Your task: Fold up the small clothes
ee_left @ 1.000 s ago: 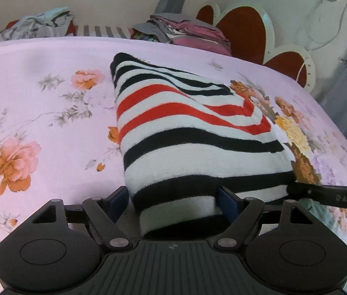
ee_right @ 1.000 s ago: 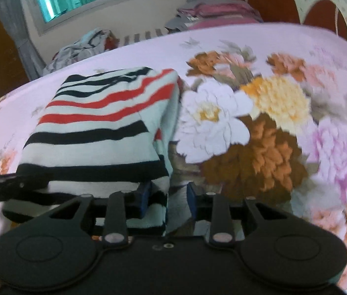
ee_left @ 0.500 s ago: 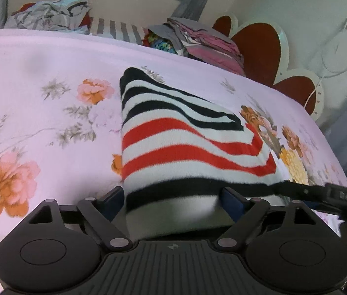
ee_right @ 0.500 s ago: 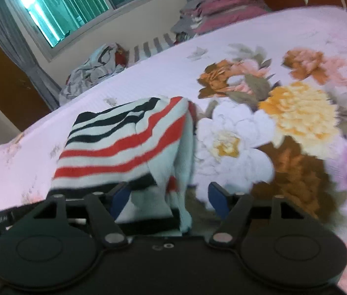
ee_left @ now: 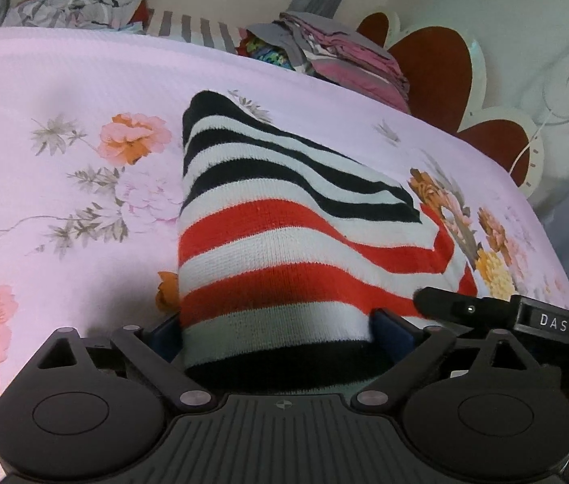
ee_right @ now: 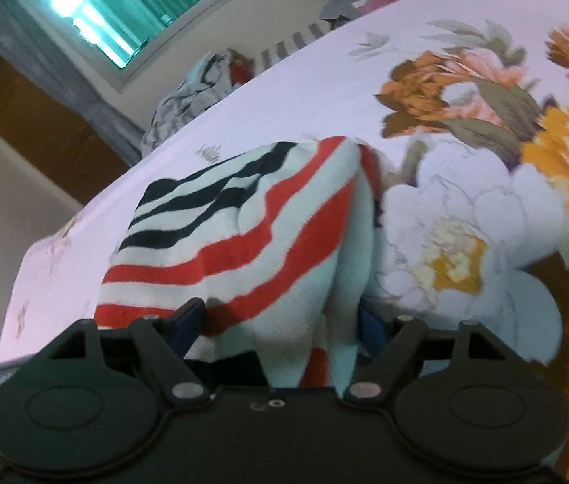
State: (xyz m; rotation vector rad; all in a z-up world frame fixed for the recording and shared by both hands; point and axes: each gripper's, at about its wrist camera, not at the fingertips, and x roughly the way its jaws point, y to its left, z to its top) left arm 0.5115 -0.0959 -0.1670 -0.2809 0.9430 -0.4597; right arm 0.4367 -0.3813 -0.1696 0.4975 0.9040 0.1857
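My bed is covered by a pale pink sheet [ee_left: 62, 92] printed with flowers: small peach blooms on the left, a big white, orange and yellow bunch [ee_right: 486, 169] on the right. Beyond its far edge I see a crumpled grey heap of clothes [ee_left: 78, 0] and a folded pink and grey stack [ee_left: 345, 52]. A scalloped red and white headboard [ee_left: 442, 68] stands against the wall. A window [ee_right: 123, 4] glows teal.

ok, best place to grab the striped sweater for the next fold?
Take the striped sweater by its thick near hem, one tool at each near corner, coming in low from the near side. That edge is bunched and raised off the bed sheet; the far end lies flat.
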